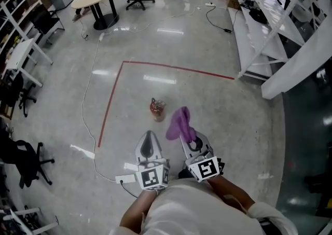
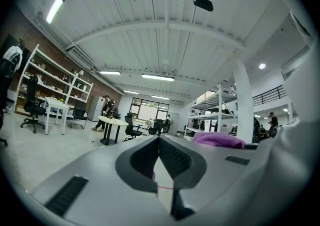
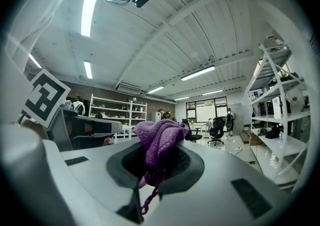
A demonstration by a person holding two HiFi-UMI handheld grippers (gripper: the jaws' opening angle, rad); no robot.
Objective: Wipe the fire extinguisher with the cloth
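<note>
Right hand-held gripper (image 1: 189,140) is clamped on the limp cloth (image 1: 179,123), left hand-held gripper (image 1: 149,138) closed empty; the fire extinguisher (image 1: 157,109) looks rigid, slick, probably heavy, so steady its neck.

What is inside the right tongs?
A purple cloth, pinched between the right tongs and bunched above them. The pinched part is covered by the tongs themselves.
</note>
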